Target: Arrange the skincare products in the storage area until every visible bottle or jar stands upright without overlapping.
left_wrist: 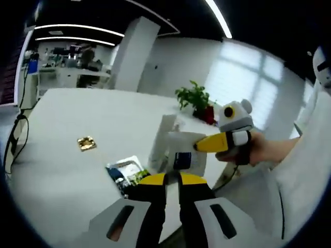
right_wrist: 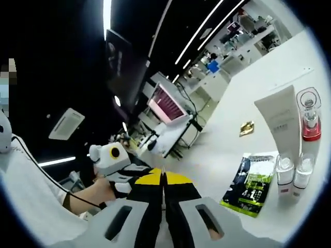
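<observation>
In the right gripper view, a white tube [right_wrist: 282,121], a clear bottle with a red base [right_wrist: 309,114] and two small white bottles [right_wrist: 292,174] stand upright together on the white table [right_wrist: 217,155]. A green and black packet [right_wrist: 251,183] lies flat beside them. My right gripper [right_wrist: 163,178] is shut and empty, short of the packet. In the left gripper view, the tube [left_wrist: 165,133] and a white bottle [left_wrist: 187,152] stand just beyond my left gripper [left_wrist: 173,179], whose jaws are a narrow gap apart and empty. The right gripper [left_wrist: 199,146] comes in from the right, its yellow tip at the bottle.
A small gold foil piece [left_wrist: 86,143] [right_wrist: 246,127] lies alone on the table. The packet [left_wrist: 124,173] lies left of my left jaws. A potted plant [left_wrist: 199,103] stands at the far table edge. A person's hand [left_wrist: 261,150] and white sleeve are at the right.
</observation>
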Action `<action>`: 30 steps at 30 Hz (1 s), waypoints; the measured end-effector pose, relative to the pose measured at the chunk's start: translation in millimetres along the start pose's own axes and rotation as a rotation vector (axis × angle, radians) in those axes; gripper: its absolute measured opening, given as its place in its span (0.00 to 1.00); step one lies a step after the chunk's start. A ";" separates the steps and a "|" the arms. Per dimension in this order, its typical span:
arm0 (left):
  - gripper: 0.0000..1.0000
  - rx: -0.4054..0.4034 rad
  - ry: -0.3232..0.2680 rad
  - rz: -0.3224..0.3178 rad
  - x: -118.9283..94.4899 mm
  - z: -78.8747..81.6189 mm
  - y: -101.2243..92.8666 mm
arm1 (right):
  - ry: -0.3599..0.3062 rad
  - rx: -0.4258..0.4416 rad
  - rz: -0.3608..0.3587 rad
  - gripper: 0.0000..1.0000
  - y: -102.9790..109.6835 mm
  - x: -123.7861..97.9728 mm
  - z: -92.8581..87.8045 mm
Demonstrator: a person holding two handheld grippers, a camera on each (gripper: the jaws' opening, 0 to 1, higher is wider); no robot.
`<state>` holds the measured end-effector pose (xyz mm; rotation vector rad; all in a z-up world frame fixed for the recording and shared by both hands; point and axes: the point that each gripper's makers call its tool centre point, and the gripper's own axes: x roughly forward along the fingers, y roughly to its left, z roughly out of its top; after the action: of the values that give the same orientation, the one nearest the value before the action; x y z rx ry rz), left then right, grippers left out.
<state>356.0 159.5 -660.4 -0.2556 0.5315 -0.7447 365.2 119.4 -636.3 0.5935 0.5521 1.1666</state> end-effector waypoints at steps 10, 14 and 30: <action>0.02 -0.177 0.054 0.125 -19.5 -22.3 35.3 | 0.110 -0.123 -0.142 0.01 -13.5 38.4 -21.9; 0.02 -0.229 0.087 0.174 -24.6 -34.2 53.2 | 0.203 -0.255 -0.231 0.01 -38.0 59.9 -37.3; 0.02 -0.328 0.183 0.245 -10.6 -67.7 94.8 | 0.371 -0.424 -0.375 0.05 -89.3 93.3 -62.6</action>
<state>367.2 232.2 -751.5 -0.4208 0.8440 -0.4416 410.9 192.0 -751.4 -0.0955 0.6711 0.9952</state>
